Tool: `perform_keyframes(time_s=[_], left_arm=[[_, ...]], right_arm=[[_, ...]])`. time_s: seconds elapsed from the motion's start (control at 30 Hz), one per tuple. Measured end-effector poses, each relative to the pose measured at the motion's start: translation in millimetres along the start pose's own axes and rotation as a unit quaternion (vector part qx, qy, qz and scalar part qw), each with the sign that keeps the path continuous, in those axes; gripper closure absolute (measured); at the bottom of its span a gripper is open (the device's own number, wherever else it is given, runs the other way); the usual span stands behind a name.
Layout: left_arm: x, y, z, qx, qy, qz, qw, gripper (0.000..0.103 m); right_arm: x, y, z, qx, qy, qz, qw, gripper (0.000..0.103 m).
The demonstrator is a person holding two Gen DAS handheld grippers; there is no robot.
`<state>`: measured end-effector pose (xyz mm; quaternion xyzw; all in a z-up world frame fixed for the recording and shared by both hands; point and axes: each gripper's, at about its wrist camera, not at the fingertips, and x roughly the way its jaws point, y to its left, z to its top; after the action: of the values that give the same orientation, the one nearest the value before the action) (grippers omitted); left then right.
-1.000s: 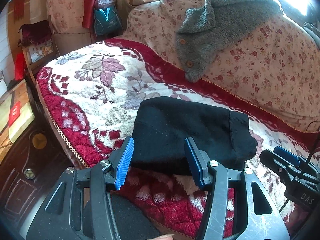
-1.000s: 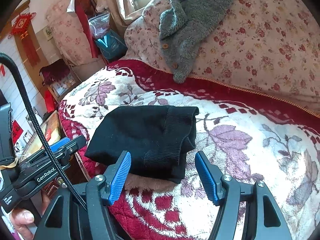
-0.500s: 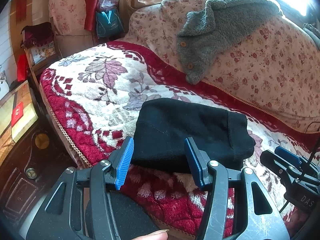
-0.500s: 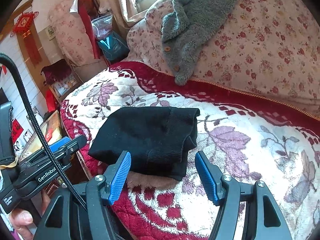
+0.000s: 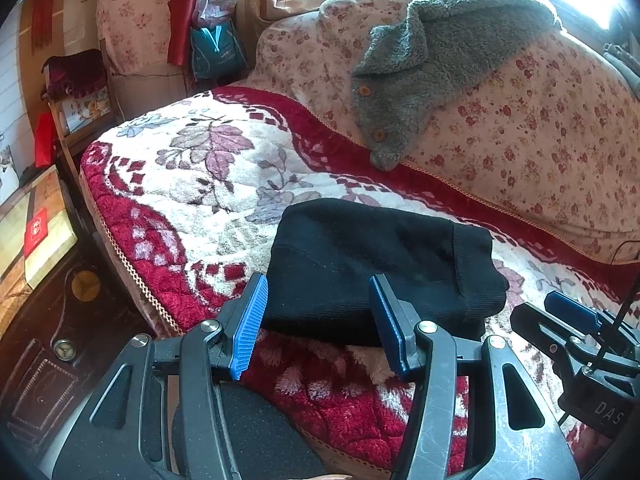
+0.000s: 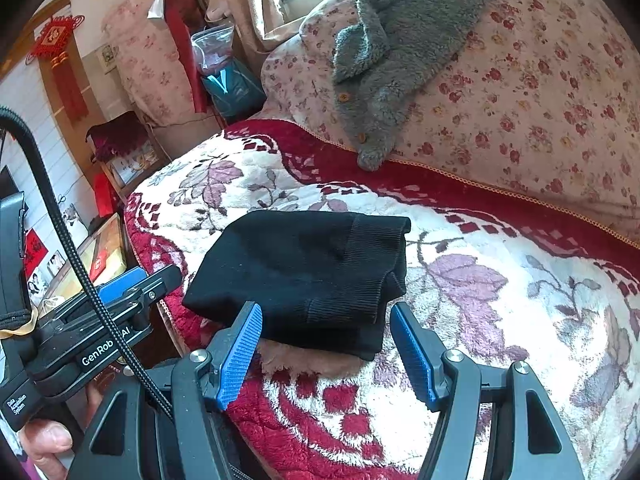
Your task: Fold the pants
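Soft, light knit pants, folded thick on the blanket; likely to slump if lifted. Best pinched at the ribbed edge. Left gripper and right gripper both agape, gripping nothing.

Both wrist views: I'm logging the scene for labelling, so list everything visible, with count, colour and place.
pants: one, black, folded into a compact bundle, near the sofa seat's front edge.
blanket: one, red and white floral plush, covering the seat.
sofa back: one, cream with small red flowers, behind the seat.
fleece jacket: one, grey with brown buttons, draped over the sofa back.
bag: one, teal, left of the sofa.
knot ornament: one, red, on the far wall.
left gripper: black with blue pads, open, before the pants.
right gripper: black with blue pads, open, before the pants.
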<state>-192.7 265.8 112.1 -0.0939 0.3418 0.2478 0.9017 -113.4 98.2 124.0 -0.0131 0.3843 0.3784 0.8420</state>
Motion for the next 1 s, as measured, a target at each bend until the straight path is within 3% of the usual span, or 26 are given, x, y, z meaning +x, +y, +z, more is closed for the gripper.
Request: perform_keyframes(time_s=[1.0], left_arm=[[-2.2, -9.4, 0.4, 0.003, -0.004, 0.003, 1.0, 0.05]], right_arm=[[6.7, 5.3, -0.7, -0.002, 0.005, 0.0, 1.0, 0.038]])
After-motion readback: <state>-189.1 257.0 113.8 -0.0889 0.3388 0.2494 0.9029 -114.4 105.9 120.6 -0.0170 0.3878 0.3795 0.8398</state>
